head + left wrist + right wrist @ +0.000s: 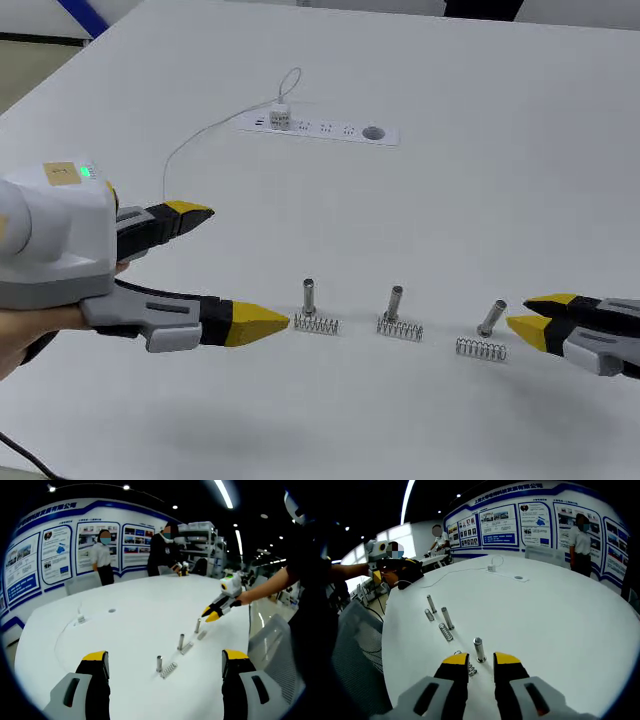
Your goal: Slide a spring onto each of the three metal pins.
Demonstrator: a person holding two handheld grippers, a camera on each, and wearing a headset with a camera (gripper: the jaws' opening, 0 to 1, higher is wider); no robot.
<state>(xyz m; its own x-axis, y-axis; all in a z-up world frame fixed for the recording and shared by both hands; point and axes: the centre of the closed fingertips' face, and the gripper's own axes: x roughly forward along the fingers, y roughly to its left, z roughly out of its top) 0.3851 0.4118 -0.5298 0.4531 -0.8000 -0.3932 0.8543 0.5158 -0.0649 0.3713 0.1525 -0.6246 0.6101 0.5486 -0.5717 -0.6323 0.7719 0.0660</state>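
The yellow-tipped left gripper [228,266] is wide open and empty, and the right gripper [535,312] is open a little, empty too.

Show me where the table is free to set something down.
Free: the wide stretch between the power strip and the pins; also the near edge in front of the springs. Crowded: the pin row, flanked by left gripper and right gripper.

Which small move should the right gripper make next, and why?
Probably ease the right gripper down onto the nearest spring and close on it. Its jaws stand slightly open and hold nothing. That spring lies flat on the table beside the rightmost pin, and all three pins are bare.
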